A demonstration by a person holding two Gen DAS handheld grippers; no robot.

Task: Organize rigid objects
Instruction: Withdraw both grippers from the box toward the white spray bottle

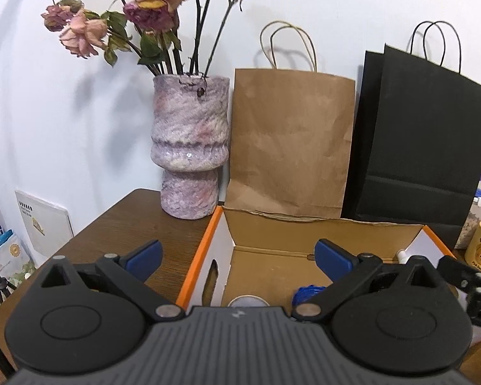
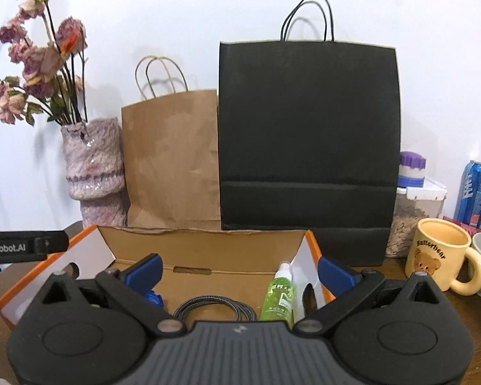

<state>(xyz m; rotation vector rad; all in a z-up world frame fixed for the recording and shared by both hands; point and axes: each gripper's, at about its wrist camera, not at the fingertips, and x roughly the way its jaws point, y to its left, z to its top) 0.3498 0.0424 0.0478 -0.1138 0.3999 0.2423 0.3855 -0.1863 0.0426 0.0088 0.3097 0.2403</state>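
An open cardboard box (image 1: 320,234) with orange edges sits on the brown table; in the right wrist view the box (image 2: 208,247) holds a green spray bottle (image 2: 280,298), a coiled braided cable (image 2: 215,308) and a small blue object (image 2: 154,298). The left wrist view shows that blue object (image 1: 308,293) and a round grey lid (image 1: 248,301) inside. My left gripper (image 1: 239,256) is open and holds nothing, hovering over the box's left wall. Over the box's near side, my right gripper (image 2: 239,271) stands open with nothing in it.
A purple vase of dried roses (image 1: 189,147), a brown paper bag (image 1: 291,141) and a black paper bag (image 2: 308,141) stand behind the box. A yellow bear mug (image 2: 439,253), a blue can (image 2: 473,189), a purple-lidded jar (image 2: 412,168) and a food container (image 2: 417,211) are at right.
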